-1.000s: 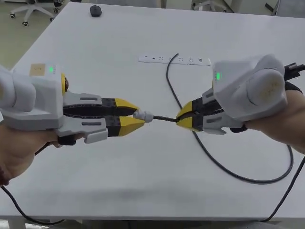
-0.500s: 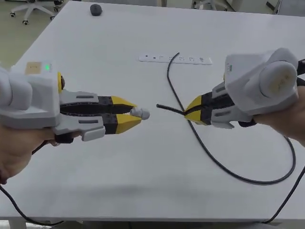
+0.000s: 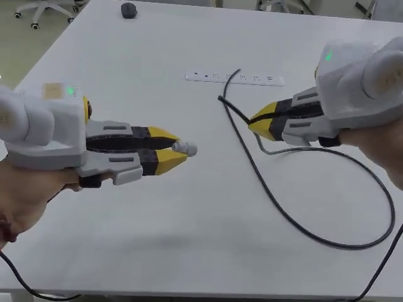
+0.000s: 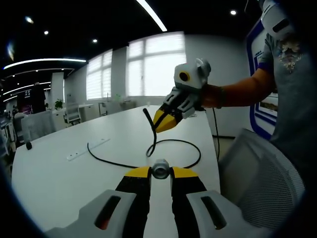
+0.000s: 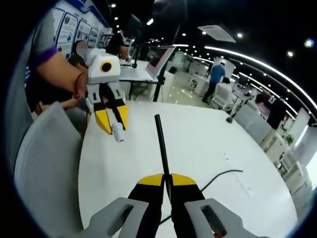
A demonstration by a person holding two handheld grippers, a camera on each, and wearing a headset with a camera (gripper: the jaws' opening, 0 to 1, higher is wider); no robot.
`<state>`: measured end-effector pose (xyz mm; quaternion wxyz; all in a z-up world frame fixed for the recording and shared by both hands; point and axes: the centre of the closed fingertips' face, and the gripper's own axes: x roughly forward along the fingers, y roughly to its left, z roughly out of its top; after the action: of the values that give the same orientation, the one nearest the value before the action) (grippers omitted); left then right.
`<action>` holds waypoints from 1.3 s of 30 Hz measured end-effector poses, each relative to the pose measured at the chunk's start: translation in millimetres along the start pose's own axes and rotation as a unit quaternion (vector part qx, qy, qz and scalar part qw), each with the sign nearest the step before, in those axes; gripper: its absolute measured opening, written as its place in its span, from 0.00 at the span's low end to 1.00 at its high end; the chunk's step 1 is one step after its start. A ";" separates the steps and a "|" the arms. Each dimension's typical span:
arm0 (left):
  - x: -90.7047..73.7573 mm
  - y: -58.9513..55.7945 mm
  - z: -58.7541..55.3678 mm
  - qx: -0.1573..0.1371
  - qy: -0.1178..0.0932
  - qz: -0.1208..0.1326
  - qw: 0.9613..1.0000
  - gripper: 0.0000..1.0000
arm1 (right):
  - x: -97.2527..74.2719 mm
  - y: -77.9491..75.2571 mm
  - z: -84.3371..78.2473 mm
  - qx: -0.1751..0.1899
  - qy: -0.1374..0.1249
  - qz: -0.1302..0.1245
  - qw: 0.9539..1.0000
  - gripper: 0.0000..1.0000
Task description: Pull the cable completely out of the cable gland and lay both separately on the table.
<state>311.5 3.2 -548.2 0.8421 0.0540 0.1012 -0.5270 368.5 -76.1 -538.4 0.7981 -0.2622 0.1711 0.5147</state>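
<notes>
My left gripper (image 3: 178,151) is shut on the small grey cable gland (image 3: 185,149), held above the white table (image 3: 164,56). The gland (image 4: 160,168) sits clamped between the yellow jaw tips in the left gripper view. My right gripper (image 3: 255,120) is shut on the black cable (image 3: 277,204) near its free end (image 3: 221,99), which sticks out to the left, clear of the gland. In the right gripper view the cable end (image 5: 159,136) points straight ahead from the jaws, and the left gripper (image 5: 115,126) with the gland (image 5: 118,134) shows at upper left.
A white power strip (image 3: 234,78) lies across the middle of the table, and a dark mouse (image 3: 129,9) rests at the far edge. The cable loops over the table at the right (image 3: 371,242). Office chairs (image 3: 44,9) stand beyond the table's left corner.
The cable end came out of the gland. My right gripper has carried it up and to the right, away from my left gripper, which stayed nearly still with the gland.
</notes>
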 end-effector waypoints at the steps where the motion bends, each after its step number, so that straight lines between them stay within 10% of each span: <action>1: 1.3 2.3 -2.2 -0.001 0.000 0.001 1.000 0.15 | 3.6 -3.2 -0.2 0.009 -0.003 0.001 1.000 0.00; 18: 14.9 27.1 -48.2 -0.028 0.018 0.003 0.999 0.15 | 85.1 -9.4 -10.3 0.058 -0.018 0.035 0.998 0.00; 39: 33.4 27.9 -112.3 -0.085 0.022 -0.016 0.996 0.16 | 173.8 5.8 -48.4 0.068 0.010 0.095 0.993 0.00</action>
<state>338.0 8.4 -665.6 0.8327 -0.0077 0.1654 -0.5283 434.6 24.2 -673.0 0.7601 -0.1945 0.2376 0.5726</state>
